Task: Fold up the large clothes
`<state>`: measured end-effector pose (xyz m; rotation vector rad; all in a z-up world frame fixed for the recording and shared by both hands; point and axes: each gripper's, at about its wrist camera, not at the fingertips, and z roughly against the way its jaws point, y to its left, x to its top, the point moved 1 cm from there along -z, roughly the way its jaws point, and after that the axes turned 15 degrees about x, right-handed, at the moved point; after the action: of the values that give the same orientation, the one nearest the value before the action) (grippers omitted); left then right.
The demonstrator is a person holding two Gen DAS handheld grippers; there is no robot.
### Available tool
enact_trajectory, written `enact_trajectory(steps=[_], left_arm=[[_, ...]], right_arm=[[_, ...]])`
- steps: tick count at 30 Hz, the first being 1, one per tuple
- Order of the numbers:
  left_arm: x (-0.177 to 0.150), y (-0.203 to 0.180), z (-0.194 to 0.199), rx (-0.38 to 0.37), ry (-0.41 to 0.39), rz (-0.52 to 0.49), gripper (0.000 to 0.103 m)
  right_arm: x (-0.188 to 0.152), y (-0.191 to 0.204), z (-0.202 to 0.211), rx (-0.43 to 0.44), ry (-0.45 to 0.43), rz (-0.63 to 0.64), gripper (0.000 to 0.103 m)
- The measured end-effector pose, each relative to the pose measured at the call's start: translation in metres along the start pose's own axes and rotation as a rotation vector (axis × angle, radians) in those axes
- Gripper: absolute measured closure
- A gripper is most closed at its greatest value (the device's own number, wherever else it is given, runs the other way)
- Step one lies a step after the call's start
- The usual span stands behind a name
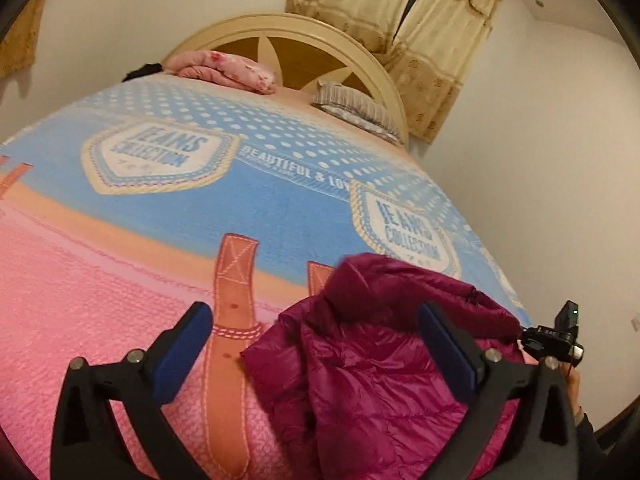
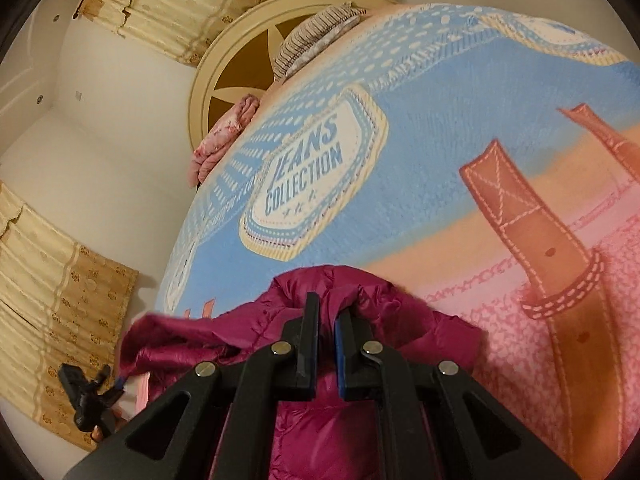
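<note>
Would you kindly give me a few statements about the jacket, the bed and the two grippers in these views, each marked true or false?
1. The left gripper is open, with nothing pinched between its pads. True.
2. The right gripper stands wide open above the bedspread. False: its jaws are shut on the magenta puffer jacket.
3. The jacket lies on the bedspread that reads JEANS COLLECTION. True.
4. The jacket is already folded into a neat square. False: it lies crumpled and unfolded.
5. A folded pink blanket sits near the headboard. True.
6. The curtains are dark blue. False: they are beige.
</note>
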<state>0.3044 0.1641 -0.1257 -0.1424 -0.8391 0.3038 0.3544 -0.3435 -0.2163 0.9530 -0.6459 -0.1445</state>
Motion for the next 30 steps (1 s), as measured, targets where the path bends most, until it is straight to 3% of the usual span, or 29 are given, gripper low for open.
enact_trajectory(steps=[5, 8, 10, 12, 13, 14, 15, 16, 21, 23, 27, 29, 30], left_arm=[[-0.014, -0.077, 0.014, 0.005, -0.087, -0.203, 0.0], [-0.03, -0.124, 0.001, 0.007, -0.08, -0.321, 0.0], [-0.045, -0.148, -0.012, 0.058, -0.078, -0.398, 0.0], [-0.062, -0.163, -0.032, 0.149, -0.061, -0.458, 0.0], [-0.07, -0.163, -0.045, 0.173, -0.029, -0.465, 0.0], [-0.079, -0.161, -0.061, 0.188, 0.029, -0.459, 0.0], [-0.083, -0.158, -0.072, 0.199, 0.072, -0.443, 0.0], [-0.088, -0.151, -0.079, 0.198, 0.096, -0.41, 0.0], [-0.089, -0.143, -0.073, 0.178, 0.083, -0.371, 0.0], [-0.082, -0.143, -0.066, 0.176, 0.105, -0.338, 0.0], [-0.058, -0.142, -0.049, 0.178, 0.015, -0.249, 0.0], [-0.05, -0.143, -0.051, 0.214, -0.023, -0.245, 0.0], [-0.049, -0.144, -0.056, 0.231, -0.025, -0.256, 0.0]], right_arm=[[-0.008, -0.003, 0.0, -0.022, -0.009, -0.006, 0.097], [-0.008, -0.004, 0.001, -0.022, -0.013, -0.017, 0.096], [-0.008, 0.003, 0.002, -0.06, -0.016, 0.005, 0.094], [-0.01, 0.013, 0.005, -0.1, -0.023, 0.044, 0.085], [-0.011, 0.022, 0.008, -0.123, -0.031, 0.082, 0.067], [-0.012, 0.03, 0.012, -0.142, -0.042, 0.111, 0.032], [-0.012, 0.034, 0.015, -0.153, -0.05, 0.129, 0.012], [-0.014, 0.046, 0.023, -0.159, -0.08, 0.168, 0.001], [-0.024, 0.085, 0.025, -0.14, -0.092, 0.277, 0.001], [-0.034, 0.095, 0.012, -0.183, -0.094, 0.297, 0.001], [-0.05, 0.098, -0.023, -0.232, -0.044, 0.319, 0.003], [-0.06, 0.099, -0.044, -0.297, -0.03, 0.367, 0.018], [-0.065, 0.098, -0.048, -0.317, -0.032, 0.389, 0.019]])
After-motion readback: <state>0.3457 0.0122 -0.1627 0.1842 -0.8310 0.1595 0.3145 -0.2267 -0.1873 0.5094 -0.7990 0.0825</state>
